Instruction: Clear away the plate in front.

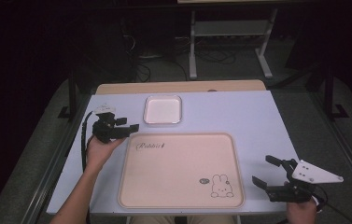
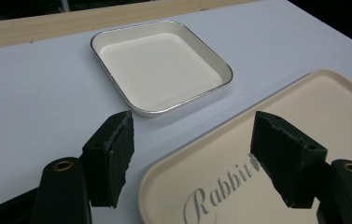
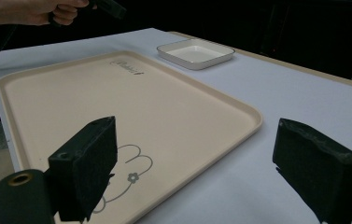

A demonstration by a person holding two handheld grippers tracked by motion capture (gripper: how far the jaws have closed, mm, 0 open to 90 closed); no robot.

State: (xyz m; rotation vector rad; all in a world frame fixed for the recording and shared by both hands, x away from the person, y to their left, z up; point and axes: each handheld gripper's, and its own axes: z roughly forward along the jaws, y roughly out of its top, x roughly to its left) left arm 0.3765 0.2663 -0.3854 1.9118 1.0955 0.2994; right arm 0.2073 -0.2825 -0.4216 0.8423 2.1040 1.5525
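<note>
A large beige tray (image 1: 181, 200) with a rabbit drawing and the word "Rabbit" lies empty on the white table near the front edge. Behind it sits a small square white dish (image 1: 163, 110), also empty. My left gripper (image 1: 127, 124) hovers open by the tray's far-left corner, its jaws pointing toward the dish (image 2: 159, 65) with the tray's corner (image 2: 201, 158) beneath them. My right gripper (image 1: 266, 171) is held open just off the tray's right edge near the front, looking across the tray (image 3: 117, 98) toward the dish (image 3: 195, 52). Nothing is held in either one.
The white tabletop (image 1: 253, 116) has bare surface to the right of the dish and tray. A wooden strip (image 1: 178, 87) runs along the table's far edge. Beyond it the floor is dark, with a metal stand (image 1: 229, 42) and cables.
</note>
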